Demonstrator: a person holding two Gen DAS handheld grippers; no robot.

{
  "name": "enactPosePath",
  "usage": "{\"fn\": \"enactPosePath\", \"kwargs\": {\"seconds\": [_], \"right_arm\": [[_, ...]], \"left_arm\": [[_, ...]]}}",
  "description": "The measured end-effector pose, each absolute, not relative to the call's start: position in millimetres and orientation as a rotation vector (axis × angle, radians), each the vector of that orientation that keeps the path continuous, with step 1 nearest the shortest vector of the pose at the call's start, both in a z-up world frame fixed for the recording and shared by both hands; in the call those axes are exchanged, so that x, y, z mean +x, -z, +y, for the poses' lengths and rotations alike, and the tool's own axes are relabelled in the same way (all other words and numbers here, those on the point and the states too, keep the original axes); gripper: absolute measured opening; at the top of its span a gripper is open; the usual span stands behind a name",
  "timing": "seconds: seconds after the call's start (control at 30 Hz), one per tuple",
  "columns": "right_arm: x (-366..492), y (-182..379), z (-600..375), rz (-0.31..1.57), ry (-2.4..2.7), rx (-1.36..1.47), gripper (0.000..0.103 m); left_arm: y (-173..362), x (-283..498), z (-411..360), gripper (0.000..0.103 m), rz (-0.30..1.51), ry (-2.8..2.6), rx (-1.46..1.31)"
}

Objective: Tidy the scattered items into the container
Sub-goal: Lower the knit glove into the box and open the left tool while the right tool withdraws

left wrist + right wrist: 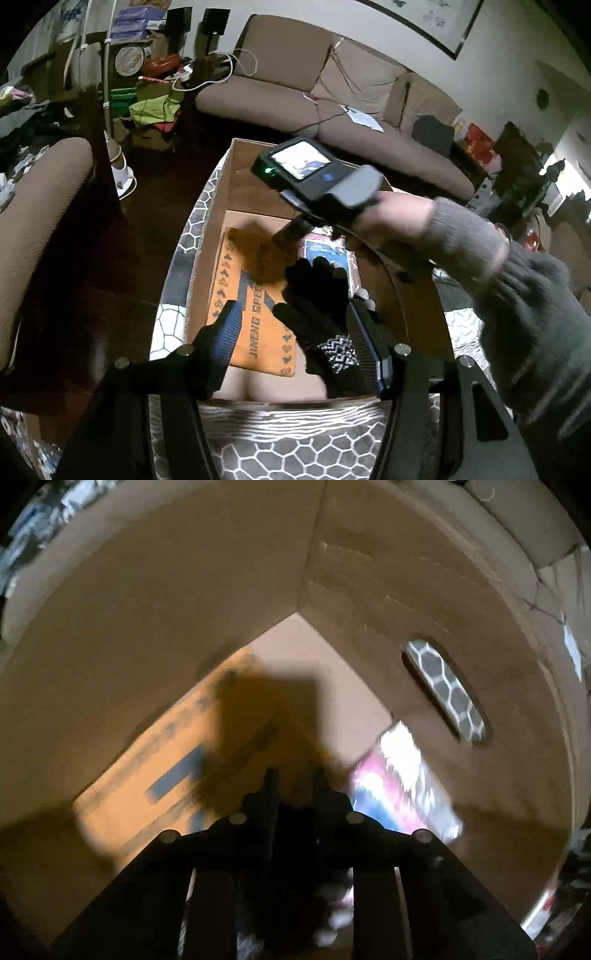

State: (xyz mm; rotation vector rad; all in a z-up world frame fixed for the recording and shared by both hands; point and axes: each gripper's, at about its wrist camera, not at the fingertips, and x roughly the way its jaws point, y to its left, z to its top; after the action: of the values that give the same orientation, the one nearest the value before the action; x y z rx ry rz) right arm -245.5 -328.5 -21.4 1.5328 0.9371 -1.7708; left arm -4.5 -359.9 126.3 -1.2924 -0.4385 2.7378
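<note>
A cardboard box [240,173] stands on a patterned table. Inside lie an orange towel [255,325], a black glove with a black-and-white cuff [317,306] and a shiny pink and blue packet [325,251]. My left gripper [295,321] is open above the box's near edge, its blue-padded fingers on either side of the glove, apart from it. My right gripper [293,775] is down inside the box over the towel [147,768], its fingers close together with something dark between them; the view is blurred. The packet also shows in the right wrist view [399,775].
The box wall has a hand slot [443,690]. The table's honeycomb cloth [295,446] lies below the box. A brown sofa [332,92] stands behind, an armchair [37,221] at the left, and clutter at the back left.
</note>
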Motion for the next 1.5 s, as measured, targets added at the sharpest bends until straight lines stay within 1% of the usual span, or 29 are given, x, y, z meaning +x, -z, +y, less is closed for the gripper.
{"fn": "enactPosePath", "kwargs": {"seconds": [0.07,0.1,0.13,0.23,0.27,0.3,0.33,0.43,0.6,0.67,0.77,0.97,1.03,1.1,1.13,1.17,1.2,1.23,1.33,1.37,1.43,1.5], "right_arm": [[-256.9,39.4,-333.0,0.962,1.756,1.537,0.022],[-259.1,45.0,-333.5,0.97,1.739,1.541,0.027],[-261.0,52.4,-333.7,0.985,1.716,1.539,0.03],[-258.5,61.8,-331.6,0.975,1.643,1.531,0.029],[-257.4,61.2,-330.7,0.963,1.626,1.519,0.028],[-256.3,60.9,-329.4,0.953,1.61,1.513,0.02],[-254.1,60.5,-328.1,0.952,1.596,1.508,0.007],[-239.1,51.7,-328.1,1.029,1.606,1.438,0.006],[-234.3,1.5,-326.7,0.946,1.755,1.308,0.006],[-238.9,-8.8,-327.4,0.958,1.804,1.286,0.006],[-245.3,-2.3,-327.3,1.017,1.869,1.278,0.006],[-251.7,27.6,-327.0,1.08,1.938,1.294,0.006],[-247.7,41.7,-326.6,1.142,1.955,1.279,0.008],[-241.3,39.9,-325.6,1.14,1.957,1.251,0.01],[-235.9,30.4,-322.3,1.106,1.962,1.222,0.015],[-232.3,19.6,-318.0,1.079,1.975,1.201,0.019],[-229.5,8.6,-312.8,1.055,1.993,1.189,0.024],[-224.8,-10.9,-302.4,1.011,2.021,1.174,0.026],[-206.9,-62.0,-266.4,0.875,2.06,1.128,0.028],[-197.3,-84.1,-245.3,0.799,2.066,1.112,0.029],[-183.4,-114.5,-207.9,0.686,2.093,1.113,0.04],[-190.8,-136.7,-185.4,0.61,2.114,1.104,0.041]], "left_arm": [[-122.0,-3.7,-364.6,0.059,-0.418,-2.743,-1.276],[-119.7,-3.4,-366.5,0.059,-0.421,-2.739,-1.274],[-117.2,-3.3,-370.4,0.059,-0.435,-2.725,-1.274],[-108.3,-5.9,-380.3,0.059,-0.505,-2.686,-1.269],[-105.5,-7.6,-382.6,0.059,-0.515,-2.684,-1.271],[-105.2,-7.1,-383.4,0.059,-0.521,-2.69,-1.269],[-104.5,-7.5,-385.2,0.059,-0.527,-2.694,-1.267],[-106.5,-6.9,-387.9,0.059,-0.532,-2.696,-1.243],[-112.7,-15.7,-377.4,0.059,-0.419,-2.741,-1.239],[-114.6,-20.5,-368.3,0.059,-0.371,-2.74,-1.241],[-117.0,-25.6,-355.2,0.059,-0.282,-2.767,-1.233],[-109.1,-33.8,-353.4,0.059,-0.286,-2.743,-1.264],[-107.0,-34.1,-353.2,0.059,-0.287,-2.739,-1.272],[-106.8,-32.4,-352.7,0.059,-0.29,-2.739,-1.276],[-107.3,-31.1,-352.6,0.059,-0.291,-2.74,-1.275],[-107.5,-28.6,-351.1,0.059,-0.292,-2.744,-1.274],[-109.2,-26.4,-351.0,0.059,-0.293,-2.751,-1.273],[-110.3,-24.1,-348.8,0.059,-0.292,-2.753,-1.269],[-118.9,-16.4,-342.7,0.059,-0.28,-2.769,-1.235],[-122.6,-13.1,-337.7,0.059,-0.26,-2.782,-1.222],[-132.6,-4.7,-323.2,0.059,-0.188,-2.83,-1.186],[-142.1,2.8,-307.9,0.059,-0.122,-2.868,-1.16]]}}
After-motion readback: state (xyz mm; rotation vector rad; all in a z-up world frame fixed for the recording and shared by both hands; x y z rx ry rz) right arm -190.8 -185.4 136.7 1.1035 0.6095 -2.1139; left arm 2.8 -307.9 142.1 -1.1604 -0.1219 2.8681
